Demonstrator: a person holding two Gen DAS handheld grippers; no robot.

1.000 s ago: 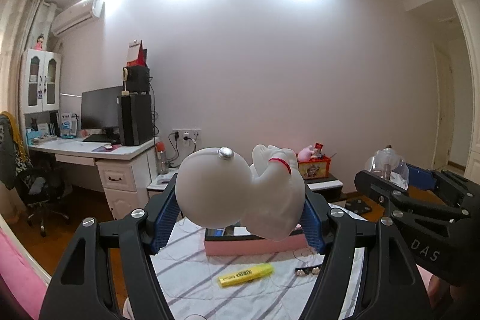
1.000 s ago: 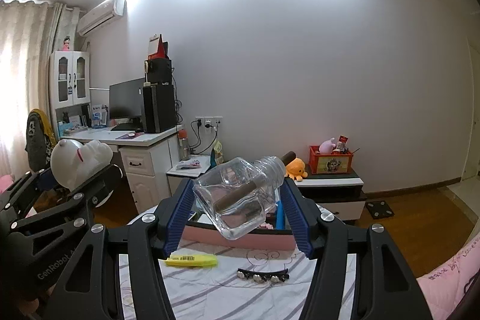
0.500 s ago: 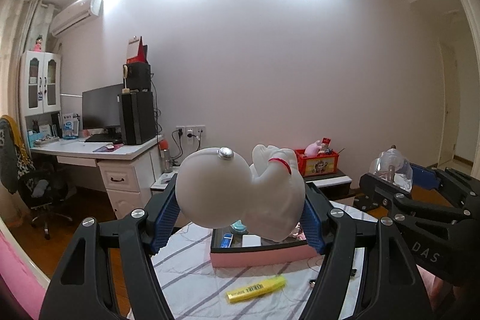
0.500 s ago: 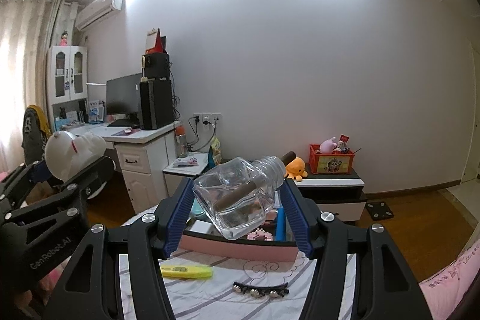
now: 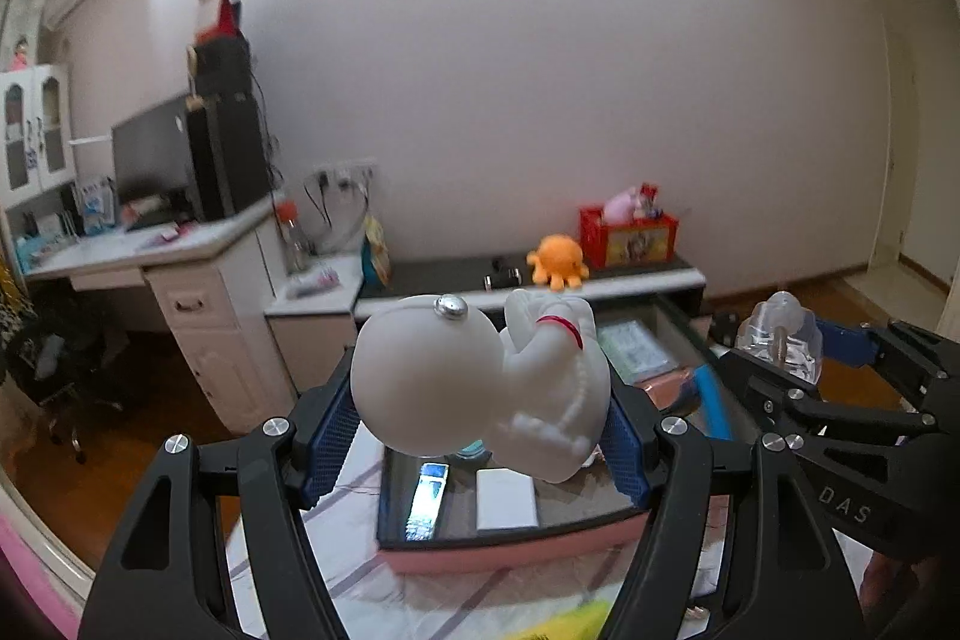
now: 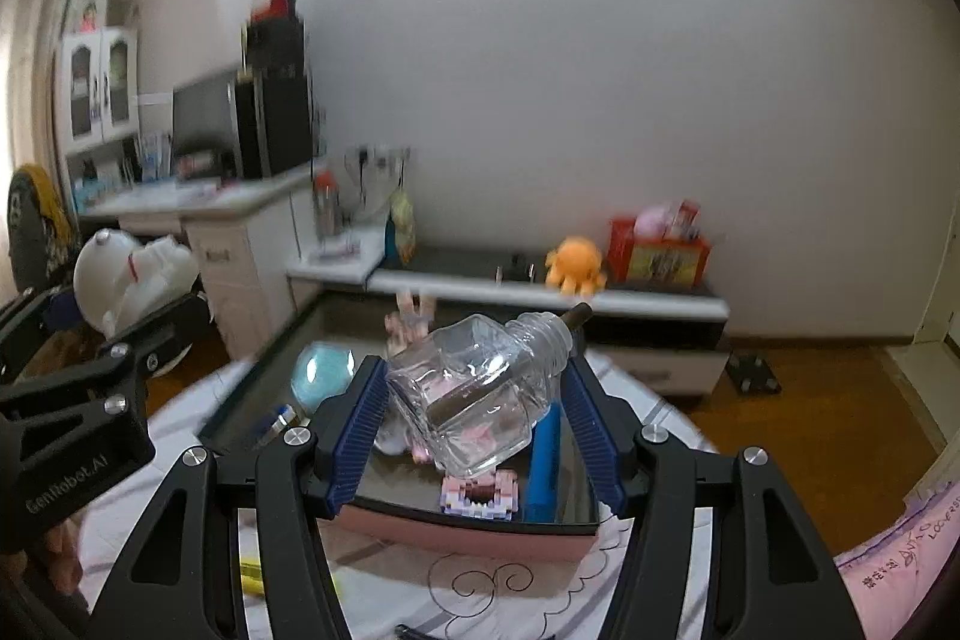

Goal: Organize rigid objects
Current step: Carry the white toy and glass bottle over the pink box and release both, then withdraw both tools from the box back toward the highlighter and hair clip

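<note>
My left gripper is shut on a white figurine with a round head, a metal stud and a red band. It hangs over the near part of a pink box with a dark inside. My right gripper is shut on a clear square glass bottle with a dark stopper, tilted, above the same pink box. Each gripper shows at the edge of the other's view: the bottle at right, the figurine at left.
The box holds a blue-white pack, a white card, a blue stick, a pink block toy and a teal ball. A yellow highlighter lies on the striped cloth. Behind are a desk and a low cabinet.
Both grippers have moved forward and down toward the pink box, which now looms larger beneath them. The figurine and the bottle stay gripped as before.
</note>
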